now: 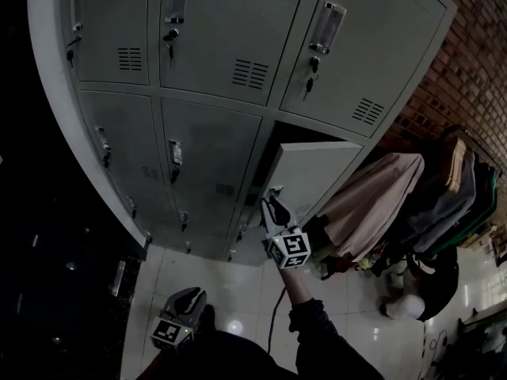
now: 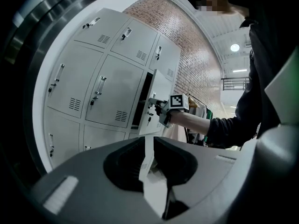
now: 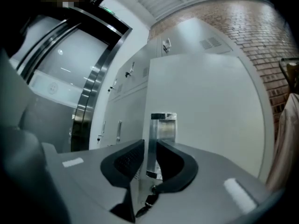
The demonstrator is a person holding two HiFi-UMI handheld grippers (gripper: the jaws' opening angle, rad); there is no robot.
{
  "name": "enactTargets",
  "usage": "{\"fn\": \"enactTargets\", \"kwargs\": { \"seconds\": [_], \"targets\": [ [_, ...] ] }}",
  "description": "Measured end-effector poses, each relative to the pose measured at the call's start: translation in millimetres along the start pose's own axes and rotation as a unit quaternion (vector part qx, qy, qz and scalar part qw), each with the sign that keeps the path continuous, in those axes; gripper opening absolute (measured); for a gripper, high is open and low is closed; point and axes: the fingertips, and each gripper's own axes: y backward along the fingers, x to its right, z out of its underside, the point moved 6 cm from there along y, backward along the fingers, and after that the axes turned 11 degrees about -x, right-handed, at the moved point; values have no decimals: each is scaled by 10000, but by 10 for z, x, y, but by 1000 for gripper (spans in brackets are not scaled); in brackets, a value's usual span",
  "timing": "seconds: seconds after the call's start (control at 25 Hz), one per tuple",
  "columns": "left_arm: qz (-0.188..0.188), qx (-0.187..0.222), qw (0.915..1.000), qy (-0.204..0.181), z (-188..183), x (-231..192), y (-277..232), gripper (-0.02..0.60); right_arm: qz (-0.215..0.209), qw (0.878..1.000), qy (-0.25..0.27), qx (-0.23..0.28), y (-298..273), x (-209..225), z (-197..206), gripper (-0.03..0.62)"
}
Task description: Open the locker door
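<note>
A bank of grey lockers (image 1: 206, 70) fills the head view. One middle-row door (image 1: 313, 171) at the right stands swung partly outward, with a dark opening behind it. My right gripper (image 1: 272, 206) is at that door's edge. In the right gripper view the jaws (image 3: 150, 146) are closed round the upright metal door handle (image 3: 162, 125), with the door panel (image 3: 210, 101) right behind. From the left gripper view the open door (image 2: 159, 88) and the right gripper (image 2: 161, 110) show ahead. My left gripper (image 1: 182, 311) hangs low over the floor, jaws (image 2: 148, 146) together and empty.
A clothes rack with hanging garments (image 1: 396, 204) stands right of the open door, against a brick wall (image 1: 475, 62). A white rounded object (image 1: 408, 303) and a cable (image 1: 273, 319) lie on the pale tiled floor. A curved metal frame (image 3: 91, 106) borders the lockers' left side.
</note>
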Motion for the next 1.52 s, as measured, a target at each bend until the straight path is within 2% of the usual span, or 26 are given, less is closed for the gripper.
{"fn": "enactTargets", "kwargs": {
  "seconds": [0.08, 0.16, 0.36, 0.48, 0.56, 0.76, 0.84, 1.0, 1.2, 1.36, 1.52],
  "targets": [
    [96, -11, 9999, -66, 6, 127, -2, 77, 128, 9997, 124, 169, 435, -18, 47, 66],
    [179, -33, 9998, -96, 39, 263, 11, 77, 317, 9989, 169, 312, 873, 7, 70, 10],
    [279, -155, 9993, -198, 215, 616, 142, 77, 692, 9970, -28, 346, 1662, 82, 154, 2],
    [257, -271, 9992, -141, 374, 863, 293, 77, 797, 9963, -239, 227, 2059, 39, 424, 2],
    [185, -391, 9990, -71, 468, 999, 426, 77, 679, 9966, -453, 115, 2293, -185, 569, 2],
    [-16, -593, 9982, 11, 676, 1224, 651, 77, -19, 9973, -554, -476, 2704, -1031, 1045, 2],
    [-4, -720, 9974, 16, 766, 1315, 697, 77, -91, 9955, -704, -622, 2921, -1299, 1195, 2],
    [124, -853, 9963, -49, 887, 1457, 758, 77, -93, 9921, -1005, -741, 3238, -1667, 1332, 2],
    [379, -757, 9964, 51, 1110, 1647, 829, 77, 227, 9943, -777, -687, 3649, -1851, 1272, 2],
    [445, -645, 9969, 105, 1337, 1778, 1171, 77, 450, 9942, -636, -742, 4103, -2096, 1247, 2],
    [390, -333, 9986, 116, 1594, 1912, 1732, 77, 575, 9921, -832, -738, 4681, -2589, 1277, 2]
  ]
}}
